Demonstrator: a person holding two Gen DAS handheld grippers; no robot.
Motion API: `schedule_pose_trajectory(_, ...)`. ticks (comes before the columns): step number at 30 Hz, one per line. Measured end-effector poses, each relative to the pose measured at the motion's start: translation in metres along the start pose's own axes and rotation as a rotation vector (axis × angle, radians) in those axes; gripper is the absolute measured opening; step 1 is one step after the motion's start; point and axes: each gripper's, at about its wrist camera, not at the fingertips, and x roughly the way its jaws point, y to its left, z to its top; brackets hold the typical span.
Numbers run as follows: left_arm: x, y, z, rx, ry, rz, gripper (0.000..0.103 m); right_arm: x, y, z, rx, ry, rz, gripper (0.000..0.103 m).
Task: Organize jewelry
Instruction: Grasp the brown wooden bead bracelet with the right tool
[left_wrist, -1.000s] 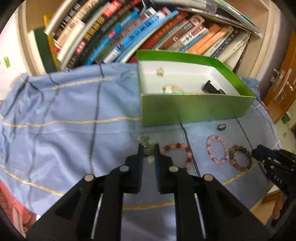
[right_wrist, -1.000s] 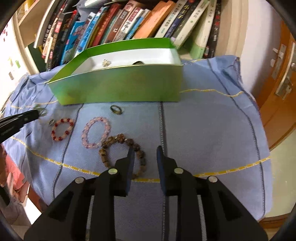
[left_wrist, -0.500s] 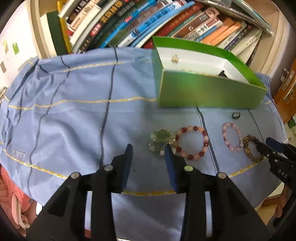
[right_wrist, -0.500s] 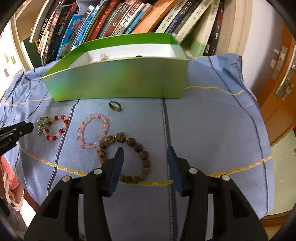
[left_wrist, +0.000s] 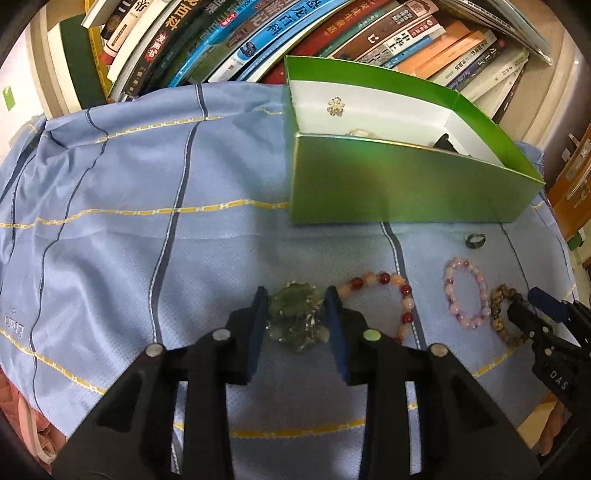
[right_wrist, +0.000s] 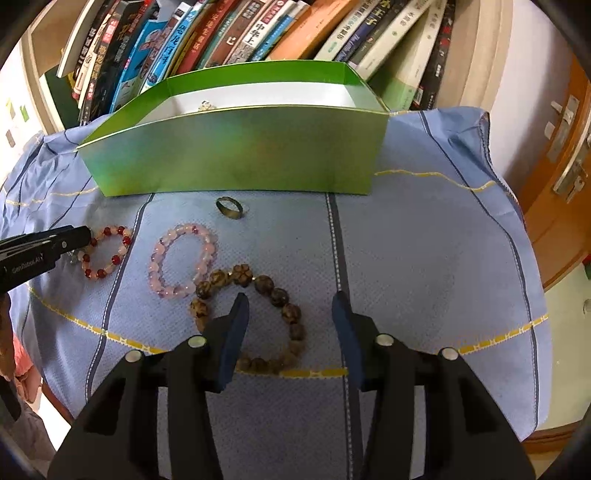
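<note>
On the blue cloth (left_wrist: 110, 258), the left gripper (left_wrist: 297, 317) spreads its fingers around a green brooch (left_wrist: 295, 314); the right gripper (right_wrist: 290, 321), also parted, straddles a brown bead bracelet (right_wrist: 258, 317). Beyond lie pink (right_wrist: 183, 260) and red bracelets (right_wrist: 107, 253), a ring (right_wrist: 229, 207) and the green box (right_wrist: 236, 155).

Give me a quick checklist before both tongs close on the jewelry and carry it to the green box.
1. Left tongs open around green pendant: ok.
2. Red bead bracelet clear of the left tongs: not ok, it touches their right finger.
3. Right tongs open over brown bead bracelet: ok.
4. Pink bracelet clear of the brown one: not ok, they touch.
5. Green box open on top: ok.
6. Free room inside the box: cannot tell.
</note>
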Motion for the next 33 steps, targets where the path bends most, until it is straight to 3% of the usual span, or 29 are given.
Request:
schedule_pose_trajectory(2, -0.001, 0.001, 0.0, -0.007, -0.003, 0.003, 0.03, 0.0, 0.003, 0.001, -0.005, -0.003, 0.011, 0.017)
schedule_pose_trajectory(4, -0.004, 0.004, -0.001, -0.021, -0.008, 0.013, 0.028, -0.001, 0.005, 0.001, -0.007, -0.002, 0.02, 0.011)
schedule_pose_trajectory(10, -0.021, 0.01, -0.004, -0.034, -0.05, 0.038, 0.027, -0.006, 0.007, 0.001, -0.004, -0.012, 0.028, 0.011)
schedule_pose_trajectory(18, -0.05, 0.015, -0.003, -0.042, -0.12, 0.053, 0.027, -0.044, -0.004, 0.014, 0.023, -0.123, 0.005, 0.011)
schedule_pose_trajectory(23, -0.052, 0.015, -0.005, -0.04, -0.121, 0.058, 0.027, -0.055, -0.01, 0.018, 0.042, -0.155, -0.003, 0.011)
schedule_pose_trajectory(27, -0.053, 0.01, -0.012, -0.029, -0.112, 0.041, 0.027, -0.046, -0.006, 0.014, 0.041, -0.121, 0.01, 0.011)
schedule_pose_trajectory(33, -0.062, -0.019, -0.023, 0.052, -0.104, -0.05, 0.028, -0.058, 0.01, 0.018, 0.01, -0.156, 0.059, 0.011)
